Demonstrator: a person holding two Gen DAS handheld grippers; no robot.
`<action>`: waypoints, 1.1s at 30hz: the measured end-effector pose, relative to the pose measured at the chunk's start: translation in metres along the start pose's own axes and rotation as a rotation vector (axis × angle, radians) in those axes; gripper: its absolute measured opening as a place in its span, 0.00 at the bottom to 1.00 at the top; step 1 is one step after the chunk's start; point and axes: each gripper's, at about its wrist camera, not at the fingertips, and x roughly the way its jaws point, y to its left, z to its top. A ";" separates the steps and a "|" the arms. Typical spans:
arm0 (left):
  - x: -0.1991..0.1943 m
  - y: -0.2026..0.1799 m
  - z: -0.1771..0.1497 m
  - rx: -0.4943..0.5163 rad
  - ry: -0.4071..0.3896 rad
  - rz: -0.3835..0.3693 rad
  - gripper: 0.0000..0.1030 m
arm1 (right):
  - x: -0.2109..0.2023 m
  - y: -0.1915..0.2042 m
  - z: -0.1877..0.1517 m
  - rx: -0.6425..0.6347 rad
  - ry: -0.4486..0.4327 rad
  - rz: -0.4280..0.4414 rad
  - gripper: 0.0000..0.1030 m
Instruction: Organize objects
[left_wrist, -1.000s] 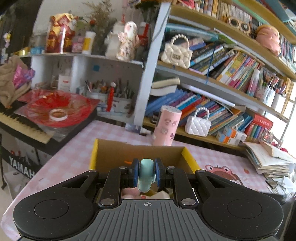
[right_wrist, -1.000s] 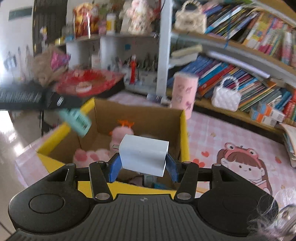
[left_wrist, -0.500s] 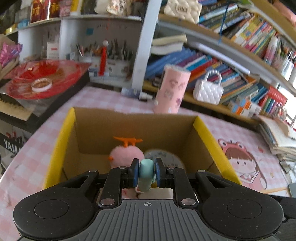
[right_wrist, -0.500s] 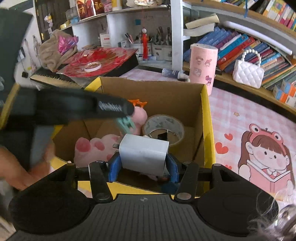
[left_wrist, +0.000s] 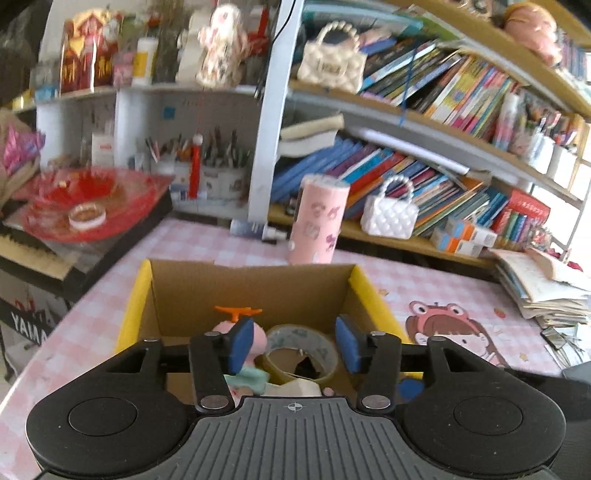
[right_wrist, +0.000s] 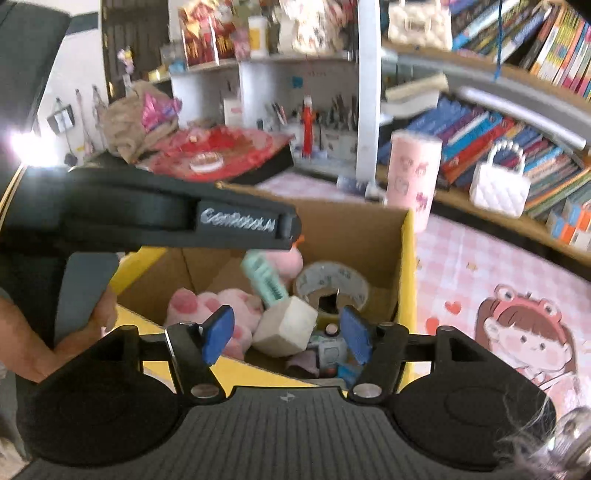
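A pink checked tablecloth (left_wrist: 192, 254) covers the table, with crowded bookshelves (left_wrist: 424, 122) behind. At the far left a red dish (left_wrist: 88, 199) lies on a dark keyboard; further right a pink cylinder (left_wrist: 319, 221) stands just behind the cardboard box (left_wrist: 251, 284), then a white quilted handbag (left_wrist: 389, 216) sits on the low shelf, and a stack of papers (left_wrist: 543, 288) lies at the right edge.

Both grippers hang over the yellow-rimmed box. The left gripper (left_wrist: 293, 345) has just been opening; its blue pads stand apart with nothing pressed between them, and the mint tube (left_wrist: 247, 380) lies low by its left pad. The right gripper (right_wrist: 286, 338) has likewise just been opening, and the white cube (right_wrist: 286, 326) sits tilted between its pads, seemingly touching neither, though motion blur makes that unsure.

From the right wrist, the left gripper's black body crosses the box's left side and hides that corner; this view alone shows a hand (right_wrist: 85, 325) on its handle, the pink plush paw (right_wrist: 207, 302), and the tube leaning over the cube. The tape roll (right_wrist: 332, 282) shows in both views; the plush's orange propeller (left_wrist: 238, 312) shows clearly only from the left wrist.
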 end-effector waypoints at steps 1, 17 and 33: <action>-0.010 -0.004 -0.002 0.001 -0.013 -0.004 0.51 | -0.010 -0.001 -0.001 -0.004 -0.021 -0.012 0.61; -0.108 -0.045 -0.068 -0.032 -0.036 0.019 0.80 | -0.122 -0.018 -0.071 0.164 -0.045 -0.290 0.66; -0.124 -0.073 -0.130 0.091 0.152 -0.034 0.80 | -0.177 0.001 -0.145 0.327 0.014 -0.512 0.69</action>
